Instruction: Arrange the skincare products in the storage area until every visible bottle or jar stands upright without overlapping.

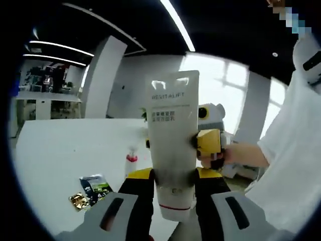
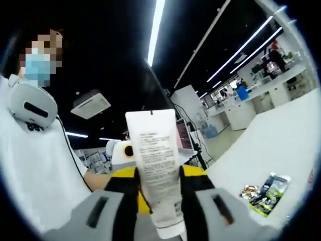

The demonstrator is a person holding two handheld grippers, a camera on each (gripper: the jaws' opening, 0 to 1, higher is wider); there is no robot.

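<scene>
A white squeeze tube (image 1: 171, 130) printed REVITALIFT is held up in the air, cap end down. My left gripper (image 1: 173, 178) is shut on its lower part, one yellow-and-black jaw on each side. The right gripper (image 1: 209, 144) comes in from the right and touches the tube's right edge. In the right gripper view the same tube (image 2: 156, 160) shows its back with small print, and my right gripper (image 2: 158, 178) is shut on it. The left gripper (image 2: 122, 150) shows just behind the tube on the left.
A white table (image 1: 60, 145) lies below. On it stand a small white bottle with a red collar (image 1: 131, 163), a dark sachet (image 1: 96, 185) and a gold packet (image 1: 79, 201); sachet (image 2: 269, 193) and gold packet (image 2: 248, 191) also lie lower right. A person in a white shirt (image 1: 291, 150) stands close.
</scene>
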